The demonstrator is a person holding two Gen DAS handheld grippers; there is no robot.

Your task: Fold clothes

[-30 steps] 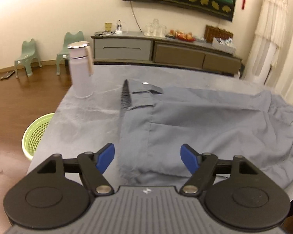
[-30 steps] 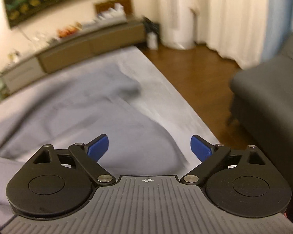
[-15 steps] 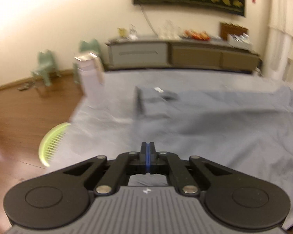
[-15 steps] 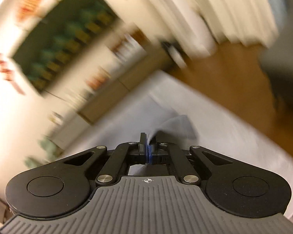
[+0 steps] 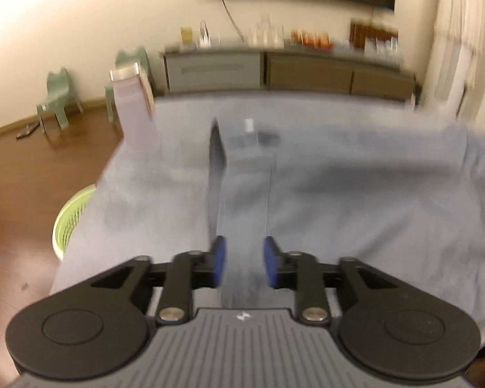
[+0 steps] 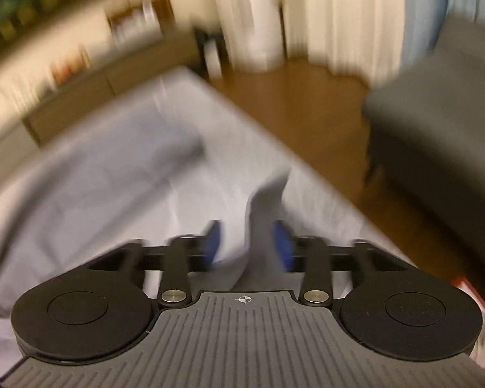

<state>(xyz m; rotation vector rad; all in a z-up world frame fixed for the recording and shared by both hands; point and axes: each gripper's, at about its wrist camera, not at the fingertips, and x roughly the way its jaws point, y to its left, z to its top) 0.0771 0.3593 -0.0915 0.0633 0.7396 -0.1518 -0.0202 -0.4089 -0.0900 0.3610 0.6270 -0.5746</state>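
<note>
A grey-blue shirt (image 5: 355, 200) lies spread on the cloth-covered table (image 5: 152, 200), collar towards the far side. My left gripper (image 5: 244, 260) hangs over the shirt's near hem, its jaws opening. A raised ridge of the shirt runs between the blue pads (image 5: 218, 258), which stand apart from it. In the right wrist view a pinched-up peak of the shirt (image 6: 265, 207) stands between the jaws of my right gripper (image 6: 247, 245). Those jaws are also opening, and the cloth leans towards the right pad (image 6: 281, 249). Both views are blurred.
A tall pale bottle (image 5: 134, 110) stands at the table's far left corner. A green basket (image 5: 69, 223) sits on the floor by the left edge. A sideboard (image 5: 291, 74) lines the far wall. A dark sofa (image 6: 436, 148) stands to the right of the table.
Both grippers stood wide open a second ago, then shut on the shirt. Now their jaws have parted again, leaving raised folds between them. The right view has swung back towards the sofa.
</note>
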